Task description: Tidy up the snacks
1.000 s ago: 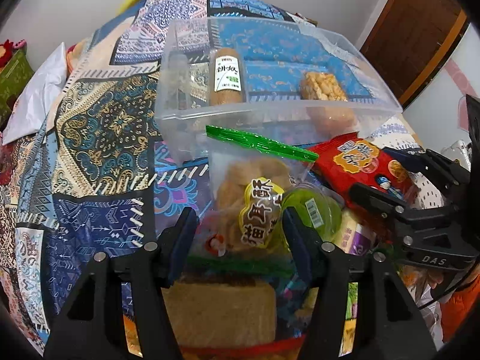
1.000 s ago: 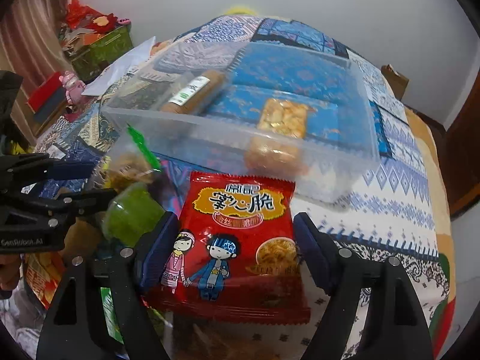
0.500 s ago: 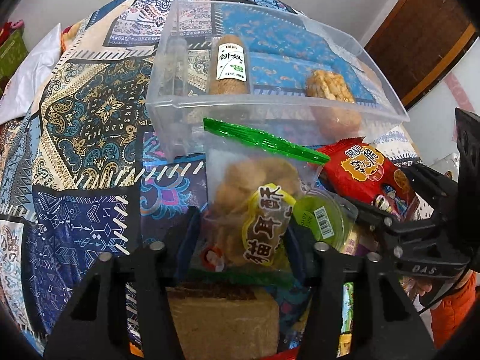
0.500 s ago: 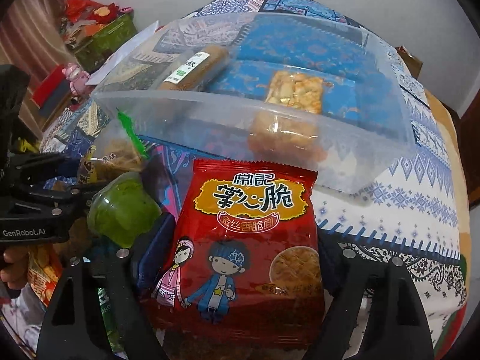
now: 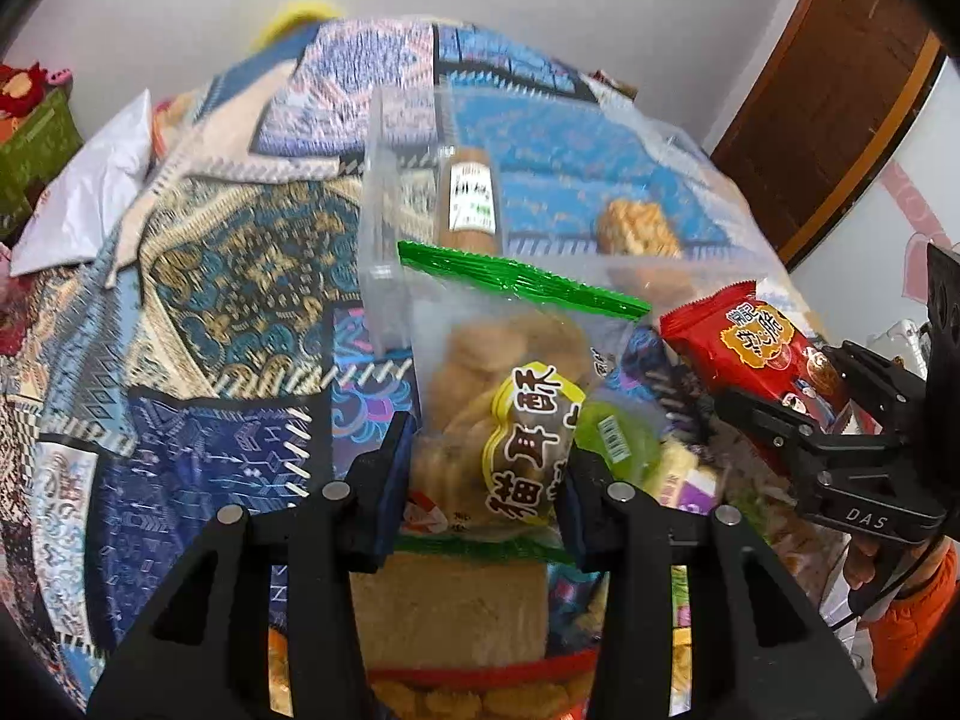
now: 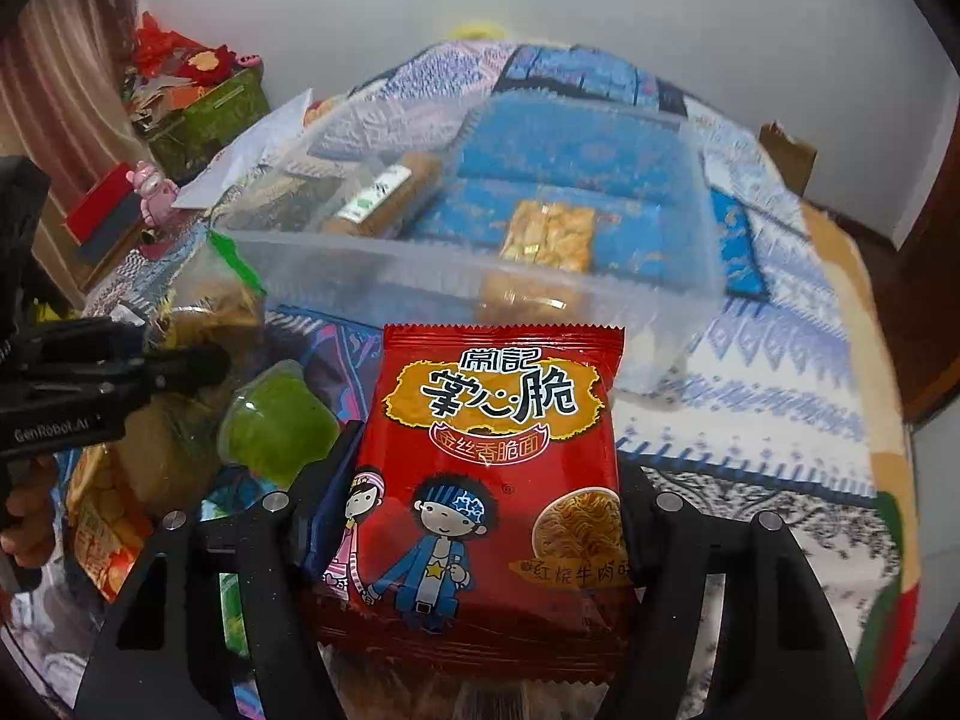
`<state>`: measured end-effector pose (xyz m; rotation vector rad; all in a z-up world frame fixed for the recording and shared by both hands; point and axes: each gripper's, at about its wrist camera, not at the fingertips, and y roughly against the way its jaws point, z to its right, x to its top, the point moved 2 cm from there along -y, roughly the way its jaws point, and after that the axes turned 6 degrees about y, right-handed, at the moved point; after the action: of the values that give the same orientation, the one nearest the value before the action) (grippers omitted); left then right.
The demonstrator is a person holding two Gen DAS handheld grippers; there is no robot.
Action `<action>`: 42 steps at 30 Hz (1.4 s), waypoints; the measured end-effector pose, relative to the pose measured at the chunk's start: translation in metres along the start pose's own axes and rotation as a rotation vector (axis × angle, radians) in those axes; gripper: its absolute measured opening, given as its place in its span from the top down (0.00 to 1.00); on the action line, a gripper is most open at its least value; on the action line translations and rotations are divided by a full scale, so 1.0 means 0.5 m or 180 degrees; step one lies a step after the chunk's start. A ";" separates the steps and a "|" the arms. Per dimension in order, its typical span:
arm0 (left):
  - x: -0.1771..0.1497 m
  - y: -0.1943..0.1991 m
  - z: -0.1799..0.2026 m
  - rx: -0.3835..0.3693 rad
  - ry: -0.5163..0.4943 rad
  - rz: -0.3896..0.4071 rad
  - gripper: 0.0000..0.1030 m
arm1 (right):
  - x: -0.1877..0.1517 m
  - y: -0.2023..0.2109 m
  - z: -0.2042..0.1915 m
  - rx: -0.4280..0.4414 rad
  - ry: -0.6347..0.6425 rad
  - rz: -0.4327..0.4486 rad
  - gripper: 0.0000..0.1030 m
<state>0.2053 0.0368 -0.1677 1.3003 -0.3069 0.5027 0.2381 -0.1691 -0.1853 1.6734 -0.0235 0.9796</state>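
2 packets held before the clear bin (image 6: 600, 294): left gripper (image 5: 480, 468) clamps the green-sealed biscuit bag (image 5: 510, 396); right gripper (image 6: 474, 510) clamps the red noodle packet (image 6: 492, 480).

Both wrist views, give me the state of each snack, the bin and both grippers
left gripper: shut on clear cracker bag
clear cracker bag: held, sealed
right gripper: shut on red noodle packet
red noodle packet: held, sealed
clear bin: open, holds two snacks
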 end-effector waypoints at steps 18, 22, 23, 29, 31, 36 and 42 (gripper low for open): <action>0.107 0.096 0.059 -0.0123 -0.0036 0.0554 0.59 | 0.116 0.106 0.024 -0.0154 -0.0105 0.0739 0.36; 0.143 0.074 0.065 -0.0148 0.0007 0.0575 0.59 | 0.140 0.092 0.030 -0.0196 -0.0121 0.0772 0.36; 0.151 0.067 0.067 -0.0149 0.0012 0.0572 0.59 | 0.145 0.085 0.032 -0.0201 -0.0131 0.0768 0.36; 0.188 0.009 0.069 -0.0121 0.0042 0.0481 0.59 | 0.164 0.031 0.042 -0.0205 -0.0197 0.0646 0.36; 0.194 -0.008 0.066 -0.0105 0.0052 0.0455 0.59 | 0.168 0.009 0.044 -0.0215 -0.0213 0.0586 0.36; 0.208 -0.059 0.064 -0.0044 0.0070 0.0341 0.59 | 0.177 -0.032 0.050 -0.0237 -0.0209 0.0466 0.36; 0.211 -0.109 0.065 0.0046 -0.0015 0.0212 0.59 | 0.176 -0.070 0.062 -0.0237 -0.0169 0.0283 0.36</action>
<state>0.3257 0.0144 -0.1539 1.3088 -0.3520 0.5594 0.3307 -0.1414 -0.1604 1.6409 -0.1690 0.9886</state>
